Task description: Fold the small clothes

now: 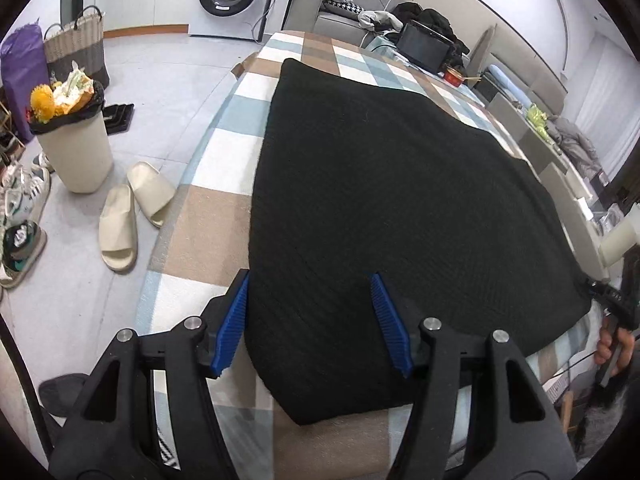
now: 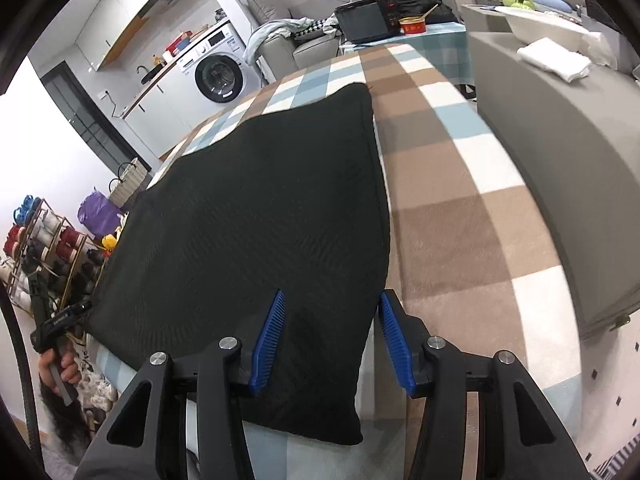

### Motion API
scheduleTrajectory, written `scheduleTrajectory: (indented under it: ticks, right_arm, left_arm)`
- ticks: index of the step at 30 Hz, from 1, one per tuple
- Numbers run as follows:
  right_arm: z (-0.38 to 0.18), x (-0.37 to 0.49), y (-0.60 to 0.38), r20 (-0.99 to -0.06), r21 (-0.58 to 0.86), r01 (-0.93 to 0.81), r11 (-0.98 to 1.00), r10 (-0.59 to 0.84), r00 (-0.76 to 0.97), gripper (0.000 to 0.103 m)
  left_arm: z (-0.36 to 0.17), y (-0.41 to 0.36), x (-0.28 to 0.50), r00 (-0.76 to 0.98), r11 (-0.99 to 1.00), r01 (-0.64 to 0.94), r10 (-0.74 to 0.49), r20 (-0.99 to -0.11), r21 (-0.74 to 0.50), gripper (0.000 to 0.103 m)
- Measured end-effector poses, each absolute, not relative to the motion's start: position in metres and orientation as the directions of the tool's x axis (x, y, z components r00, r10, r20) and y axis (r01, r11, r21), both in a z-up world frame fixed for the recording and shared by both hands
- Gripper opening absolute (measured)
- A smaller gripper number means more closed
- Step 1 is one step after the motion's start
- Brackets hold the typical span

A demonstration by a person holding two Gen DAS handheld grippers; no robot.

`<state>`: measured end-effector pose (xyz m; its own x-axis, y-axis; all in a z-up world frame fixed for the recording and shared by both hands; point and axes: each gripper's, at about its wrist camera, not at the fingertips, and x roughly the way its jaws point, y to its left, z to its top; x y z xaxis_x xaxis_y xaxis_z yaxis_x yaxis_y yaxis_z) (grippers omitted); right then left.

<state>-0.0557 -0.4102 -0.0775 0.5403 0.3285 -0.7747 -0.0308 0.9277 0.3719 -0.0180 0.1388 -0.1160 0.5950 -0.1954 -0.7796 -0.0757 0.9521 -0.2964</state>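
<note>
A checked blanket (image 1: 224,168) in brown, white and pale blue covers the work surface, and on it a black knitted garment (image 1: 384,208) lies spread flat, taking up most of the middle and reaching from the near edge toward the far end, where a dark tray (image 1: 424,50) and a red tub (image 1: 454,76) stand well apart from it. The garment looks soft and limp, with a fine ribbed weave; I judge it light, quite without stiffness, and likely to sag and drag across the fleecy blanket rather than slide, so that a lifted corner will carry only the cloth near it. It appears already doubled into a rough rectangle, its near corners rounded. The left gripper (image 1: 308,320) hovers over the near left corner with its blue pads (image 1: 234,324) apart, one pad outside the left edge and one over the cloth. The right gripper (image 2: 332,340) sits likewise at the near right corner, fingers parted astride the right edge of the black knitted garment (image 2: 256,216), holding nothing. The best hold seems the two near corners, pinched through all layers at the hem, then carried toward the far edge together.
</note>
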Motion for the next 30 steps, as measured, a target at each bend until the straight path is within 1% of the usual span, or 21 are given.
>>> scheduleTrajectory:
  ticks: [1, 2, 3, 4, 5, 6, 9, 13, 18, 19, 21, 26, 27, 28, 29, 30]
  right_arm:
    - [-0.078, -0.055, -0.408, -0.77, 0.381, -0.045, 0.924, 0.343, 0.539, 0.049]
    - [-0.078, -0.055, -0.406, -0.769, 0.373, -0.054, 0.926, 0.341, 0.541, 0.048]
    - [-0.078, -0.052, -0.403, -0.768, 0.365, -0.07, 0.928, 0.342, 0.542, 0.03]
    - [-0.076, -0.051, -0.397, -0.765, 0.341, -0.095, 0.935, 0.335, 0.55, 0.016]
    - [-0.074, -0.05, -0.394, -0.765, 0.317, -0.108, 0.942, 0.322, 0.558, 0.013]
    - [-0.072, -0.051, -0.388, -0.764, 0.286, -0.132, 0.949, 0.31, 0.566, 0.01]
    - [-0.065, -0.057, -0.379, -0.76, 0.21, -0.151, 0.966, 0.258, 0.597, 0.009]
    - [-0.062, -0.068, -0.386, -0.747, 0.23, -0.124, 0.965, 0.257, 0.613, 0.009]
    - [-0.067, -0.069, -0.386, -0.762, 0.212, -0.098, 0.972, 0.227, 0.606, 0.009]
    - [-0.067, -0.067, -0.386, -0.775, 0.205, -0.081, 0.975, 0.212, 0.596, 0.01]
    - [-0.063, -0.069, -0.388, -0.779, 0.201, -0.058, 0.978, 0.195, 0.595, 0.018]
    - [-0.033, -0.083, -0.376, -0.728, 0.132, -0.056, 0.99, 0.135, 0.672, 0.018]
    - [-0.028, -0.084, -0.371, -0.72, 0.126, -0.061, 0.99, 0.134, 0.681, 0.02]
    - [-0.025, -0.085, -0.364, -0.714, 0.112, -0.07, 0.991, 0.129, 0.688, 0.024]
    - [-0.023, -0.085, -0.358, -0.709, 0.104, -0.081, 0.991, 0.131, 0.693, 0.027]
    - [-0.021, -0.083, -0.351, -0.702, 0.102, -0.096, 0.99, 0.14, 0.698, 0.031]
  left_arm:
    - [-0.115, 0.138, -0.021, 0.599, 0.948, -0.078, -0.202, -0.775, -0.307, 0.053]
    - [-0.116, 0.137, -0.016, 0.601, 0.947, -0.078, -0.203, -0.773, -0.31, 0.036]
    - [-0.116, 0.137, -0.016, 0.607, 0.949, -0.079, -0.198, -0.77, -0.307, 0.016]
    - [-0.116, 0.136, -0.016, 0.614, 0.951, -0.077, -0.192, -0.765, -0.301, 0.011]
    - [-0.115, 0.137, -0.016, 0.623, 0.95, -0.082, -0.186, -0.76, -0.3, 0.006]
    - [-0.115, 0.137, -0.018, 0.63, 0.948, -0.085, -0.187, -0.754, -0.306, 0.005]
    - [-0.11, 0.139, -0.027, 0.647, 0.95, -0.086, -0.176, -0.742, -0.3, 0.004]
    - [-0.105, 0.145, -0.047, 0.668, 0.952, -0.095, -0.156, -0.728, -0.292, 0.003]
    - [-0.107, 0.153, -0.064, 0.668, 0.951, -0.099, -0.156, -0.728, -0.294, 0.003]
    - [-0.107, 0.155, -0.066, 0.667, 0.95, -0.1, -0.158, -0.728, -0.297, 0.003]
    - [-0.105, 0.157, -0.07, 0.663, 0.951, -0.099, -0.157, -0.732, -0.294, 0.004]
    - [-0.092, 0.162, -0.082, 0.676, 0.958, -0.144, -0.088, -0.732, -0.249, 0.004]
    - [-0.088, 0.16, -0.083, 0.682, 0.961, -0.147, -0.074, -0.727, -0.236, 0.007]
    - [-0.084, 0.158, -0.084, 0.688, 0.965, -0.153, -0.051, -0.724, -0.214, 0.01]
    - [-0.081, 0.154, -0.084, 0.693, 0.969, -0.162, -0.022, -0.72, -0.185, 0.021]
    - [-0.077, 0.148, -0.086, 0.704, 0.973, -0.174, 0.014, -0.71, -0.154, 0.038]
